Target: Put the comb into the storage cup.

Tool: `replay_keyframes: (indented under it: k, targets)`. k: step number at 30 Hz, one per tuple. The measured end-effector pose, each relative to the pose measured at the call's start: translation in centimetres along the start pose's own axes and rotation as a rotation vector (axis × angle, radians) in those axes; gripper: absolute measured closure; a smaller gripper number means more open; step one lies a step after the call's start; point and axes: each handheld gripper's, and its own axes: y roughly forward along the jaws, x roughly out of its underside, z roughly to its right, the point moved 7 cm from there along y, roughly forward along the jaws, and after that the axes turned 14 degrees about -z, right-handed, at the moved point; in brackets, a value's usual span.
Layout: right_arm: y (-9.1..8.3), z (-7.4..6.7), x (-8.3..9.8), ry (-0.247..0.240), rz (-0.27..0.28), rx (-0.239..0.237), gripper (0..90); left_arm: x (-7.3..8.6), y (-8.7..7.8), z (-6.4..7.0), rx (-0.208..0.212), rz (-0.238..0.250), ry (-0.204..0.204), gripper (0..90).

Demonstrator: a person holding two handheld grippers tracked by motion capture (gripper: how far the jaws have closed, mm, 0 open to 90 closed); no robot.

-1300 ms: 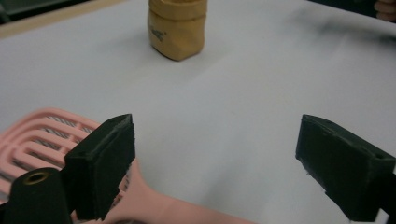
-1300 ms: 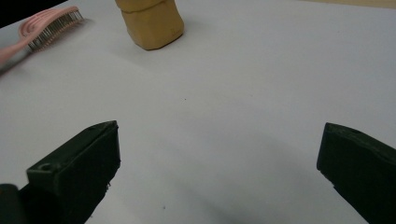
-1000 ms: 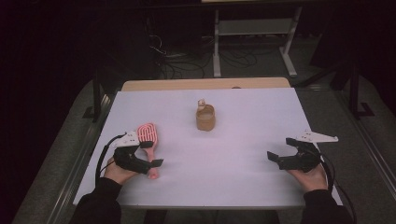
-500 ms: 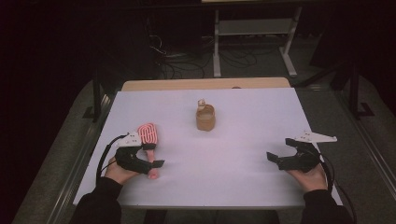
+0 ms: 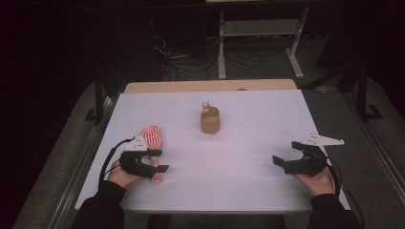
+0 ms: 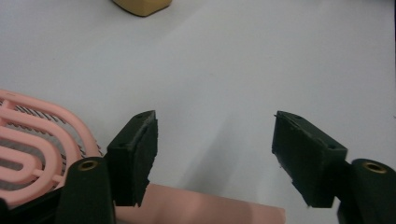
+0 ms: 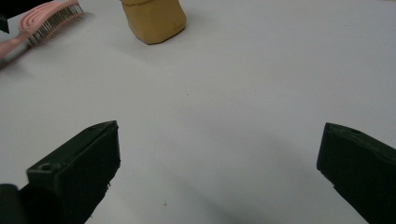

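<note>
A pink hairbrush [image 5: 152, 136] lies flat on the white table [image 5: 248, 119] at the front left, bristles down, its handle pointing toward the person. My left gripper [image 5: 161, 161] hovers over that handle, open. In the left gripper view the handle [image 6: 201, 210] lies low between the two spread jaws, and the brush head [image 6: 32, 154] is beside the left jaw. My right gripper [image 5: 285, 153] rests open at the front right above bare table. It holds nothing, and in its own view the gripper [image 7: 219, 154] has its jaws spread wide.
A tan cup-shaped holder [image 5: 209, 120] with a small pale object in it stands at the table's middle, toward the back; it also appears as the tan holder [image 7: 154, 18] in the right gripper view. A wooden board edge [image 5: 210, 86] runs along the far side.
</note>
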Motion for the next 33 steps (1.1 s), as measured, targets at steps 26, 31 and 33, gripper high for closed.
replay_keyframes:
  k: [26, 31, 33]
  targets:
    - [0.1, -0.1, 0.0, -0.007, -0.005, -0.001, 0.0, 0.7, 1.0, 0.6, 0.042, -0.127, 0.083, 90.0]
    - [0.0, -0.1, 0.0, -0.008, -0.004, 0.000, 0.0, 1.0, 1.3, 0.4, 0.013, -0.160, 0.092, 90.0]
    - [0.0, -0.1, 0.0, -0.007, -0.003, 0.001, 0.0, 1.1, 1.2, 0.1, -0.001, -0.170, 0.086, 90.0]
